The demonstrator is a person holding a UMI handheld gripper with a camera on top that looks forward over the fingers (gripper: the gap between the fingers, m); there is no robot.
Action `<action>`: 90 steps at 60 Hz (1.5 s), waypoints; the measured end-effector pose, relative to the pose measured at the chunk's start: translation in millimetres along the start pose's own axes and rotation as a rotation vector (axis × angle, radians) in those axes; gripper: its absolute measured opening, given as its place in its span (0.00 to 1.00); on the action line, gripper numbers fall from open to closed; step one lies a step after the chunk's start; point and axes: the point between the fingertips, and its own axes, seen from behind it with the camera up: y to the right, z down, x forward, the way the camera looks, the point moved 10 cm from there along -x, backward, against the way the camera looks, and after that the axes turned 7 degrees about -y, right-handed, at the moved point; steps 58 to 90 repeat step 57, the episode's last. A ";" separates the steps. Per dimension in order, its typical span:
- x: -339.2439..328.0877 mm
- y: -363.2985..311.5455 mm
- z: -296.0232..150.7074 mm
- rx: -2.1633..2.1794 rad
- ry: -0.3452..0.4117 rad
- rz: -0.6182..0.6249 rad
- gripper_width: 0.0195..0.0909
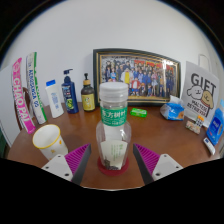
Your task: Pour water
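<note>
- A clear plastic water bottle point(113, 128) with a pale cap and green-printed label stands upright on the brown wooden desk point(150, 130), between the fingers.
- The gripper point(113, 160) has its fingers apart, a gap showing at each side of the bottle.
- A white cup point(48, 141) with a round rim sits left of the bottle.
- Beyond, a framed group photo point(138, 76) leans on the wall beside small toiletry bottles point(68, 94).
</note>
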 end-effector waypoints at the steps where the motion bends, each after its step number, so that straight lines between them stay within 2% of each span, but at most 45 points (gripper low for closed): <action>1: -4.5 -0.6 -0.5 -0.002 -0.003 0.008 0.93; 18: -135.9 -38.0 -8.0 0.009 -0.043 0.096 0.92; 31: -241.4 -80.8 1.2 0.007 -0.047 0.112 0.93; 40: -285.5 -95.5 9.5 -0.009 -0.030 0.116 0.92; 57: -312.7 -91.3 31.1 0.019 -0.058 0.111 0.93; 90: -312.7 -91.3 31.1 0.019 -0.058 0.111 0.93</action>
